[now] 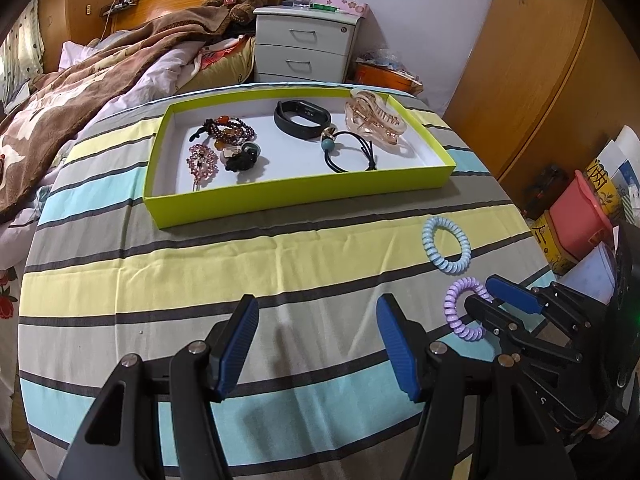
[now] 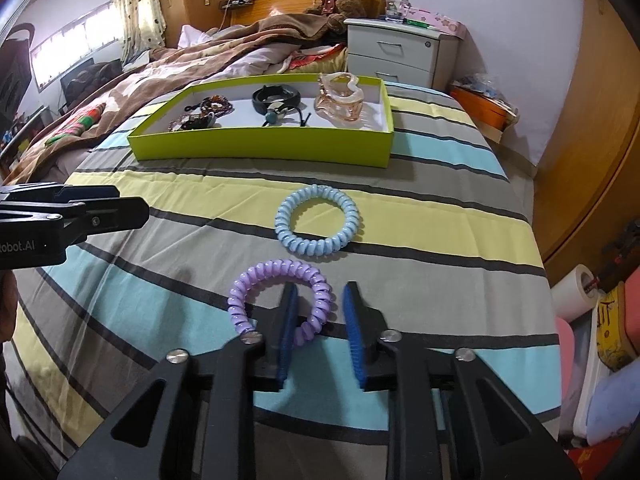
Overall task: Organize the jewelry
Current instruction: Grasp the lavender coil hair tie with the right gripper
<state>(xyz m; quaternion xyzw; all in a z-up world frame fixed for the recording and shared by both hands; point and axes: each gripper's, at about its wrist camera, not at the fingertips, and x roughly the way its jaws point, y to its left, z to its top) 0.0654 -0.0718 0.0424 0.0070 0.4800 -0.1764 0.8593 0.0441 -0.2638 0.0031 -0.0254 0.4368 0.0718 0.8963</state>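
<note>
A lime-green tray (image 1: 248,204) (image 2: 260,148) holds several pieces: a bead bracelet (image 1: 230,128), a black band (image 1: 302,118), a black hair tie (image 1: 352,152) and a pink claw clip (image 1: 374,118). A blue coil hair tie (image 1: 446,244) (image 2: 318,220) and a purple coil hair tie (image 1: 456,312) (image 2: 276,276) lie on the striped cloth. My right gripper (image 2: 320,320) (image 1: 486,294) is open, its left finger inside the purple ring and its right finger outside, straddling the ring's right side. My left gripper (image 1: 316,344) is open and empty above the cloth.
The table (image 1: 160,280) is covered by a striped cloth. A bed with a brown blanket (image 1: 80,92) lies to the left, a white nightstand (image 1: 304,44) behind, wooden wardrobes (image 1: 540,80) and boxes (image 1: 580,220) on the right.
</note>
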